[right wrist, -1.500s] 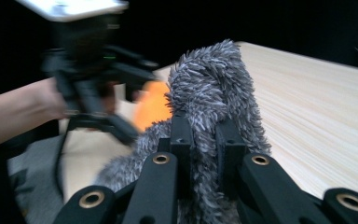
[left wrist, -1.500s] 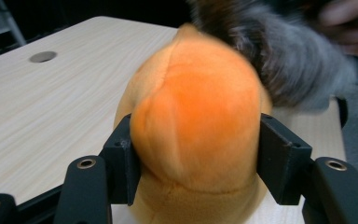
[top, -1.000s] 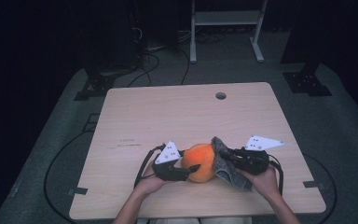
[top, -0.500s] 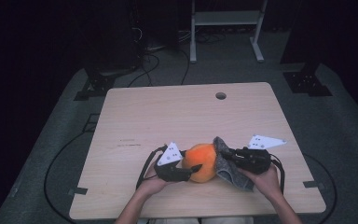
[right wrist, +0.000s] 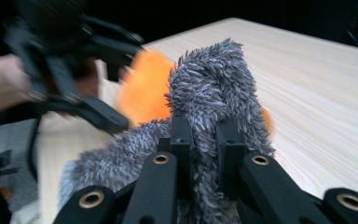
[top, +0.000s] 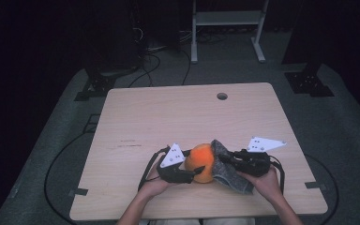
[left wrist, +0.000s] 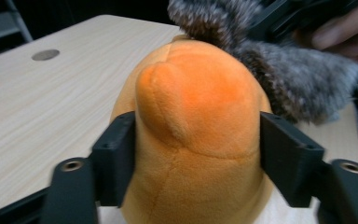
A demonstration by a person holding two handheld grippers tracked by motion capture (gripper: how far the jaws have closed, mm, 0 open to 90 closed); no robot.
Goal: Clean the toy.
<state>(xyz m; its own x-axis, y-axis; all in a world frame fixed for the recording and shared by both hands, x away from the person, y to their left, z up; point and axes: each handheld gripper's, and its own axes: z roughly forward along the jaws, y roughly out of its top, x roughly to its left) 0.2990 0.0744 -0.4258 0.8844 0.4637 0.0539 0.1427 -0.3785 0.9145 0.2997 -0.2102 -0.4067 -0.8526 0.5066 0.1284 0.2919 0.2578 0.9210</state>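
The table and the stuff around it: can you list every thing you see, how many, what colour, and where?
Table: one, light wood, middle of the high view, round hole near its far edge.
Plush toy: one, orange, near edge of the table, between both grippers.
Fuzzy cloth: one, grey, draped against the toy's right side.
Shelf frame: one, white, on the floor beyond the table.
Floor cables: several, black, past the far left corner.
Left hand-held gripper: one, black, its jaws either side of the toy, just opened further.
Right hand-held gripper: one, black, pinching the cloth.
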